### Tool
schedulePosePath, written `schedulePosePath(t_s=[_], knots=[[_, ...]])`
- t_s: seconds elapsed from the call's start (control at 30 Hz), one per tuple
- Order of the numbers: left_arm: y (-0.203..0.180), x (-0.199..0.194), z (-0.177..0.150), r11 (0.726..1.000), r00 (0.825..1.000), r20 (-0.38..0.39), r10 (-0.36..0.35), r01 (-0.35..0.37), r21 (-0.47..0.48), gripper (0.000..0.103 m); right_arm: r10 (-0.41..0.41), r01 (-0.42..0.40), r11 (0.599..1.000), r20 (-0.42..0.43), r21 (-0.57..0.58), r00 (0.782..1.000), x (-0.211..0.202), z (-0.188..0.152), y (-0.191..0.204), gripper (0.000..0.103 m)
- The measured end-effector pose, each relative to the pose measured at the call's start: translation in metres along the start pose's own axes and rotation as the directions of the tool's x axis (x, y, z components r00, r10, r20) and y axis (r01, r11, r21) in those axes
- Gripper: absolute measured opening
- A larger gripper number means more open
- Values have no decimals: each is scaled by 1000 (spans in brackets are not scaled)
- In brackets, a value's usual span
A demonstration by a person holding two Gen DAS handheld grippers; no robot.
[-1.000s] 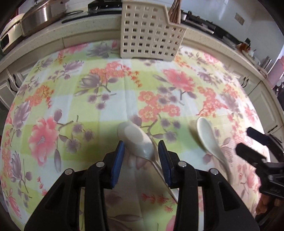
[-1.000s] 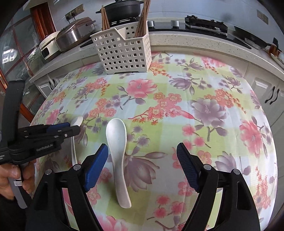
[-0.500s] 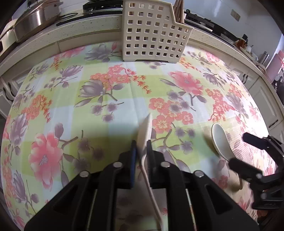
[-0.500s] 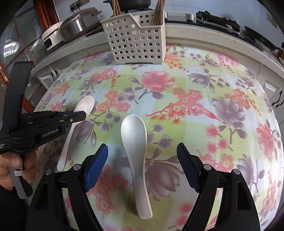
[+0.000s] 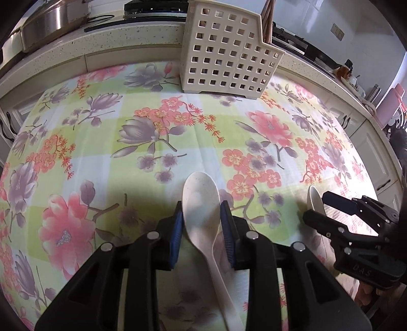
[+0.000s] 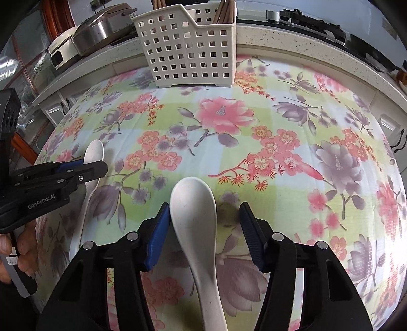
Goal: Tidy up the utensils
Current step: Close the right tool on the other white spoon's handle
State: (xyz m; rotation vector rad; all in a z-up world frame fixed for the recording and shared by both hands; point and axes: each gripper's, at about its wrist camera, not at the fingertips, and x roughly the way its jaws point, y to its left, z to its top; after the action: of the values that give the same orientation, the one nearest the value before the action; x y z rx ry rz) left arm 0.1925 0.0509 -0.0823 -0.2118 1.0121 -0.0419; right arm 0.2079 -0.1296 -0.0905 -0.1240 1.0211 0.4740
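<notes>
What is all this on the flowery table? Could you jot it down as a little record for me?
Surface: floral tablecloth
Left tool: jaws just opened a little; they rest against both sides of the left spoon at its bowl
Right tool: jaws just closing; right spoon lies between them, with a gap on one side
Holder: perforated cream basket, upright at the far edge
In holder: chopsticks
Behind: cooker on the counter
</notes>
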Motion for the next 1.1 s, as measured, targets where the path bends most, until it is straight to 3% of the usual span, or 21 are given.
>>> schedulePosePath(t_s=[0.13, 0.2, 0.43, 0.63, 1.1], knots=[[6, -2, 2, 999, 999, -8, -35, 35, -16, 28, 33, -32, 999, -15, 8, 999, 0, 3, -2, 54], [6, -3, 2, 999, 999, -11, -47, 47, -11, 34, 29, -29, 1000, -14, 1, 999, -3, 3, -2, 54], [7, -2, 3, 999, 999, -17, -42, 42, -17, 37, 30, -30, 1000, -19, -4, 999, -4, 3, 0, 54], [0, -6, 2, 999, 999, -8, 45, -45, -5, 42, 21, -21, 1000, -31, -2, 999, -1, 0, 2, 54], [-13, 6, 7, 990, 990, -39, 136, -138, -34, 42, 26, -25, 1000, -20, 11, 999, 2, 3, 1, 56]])
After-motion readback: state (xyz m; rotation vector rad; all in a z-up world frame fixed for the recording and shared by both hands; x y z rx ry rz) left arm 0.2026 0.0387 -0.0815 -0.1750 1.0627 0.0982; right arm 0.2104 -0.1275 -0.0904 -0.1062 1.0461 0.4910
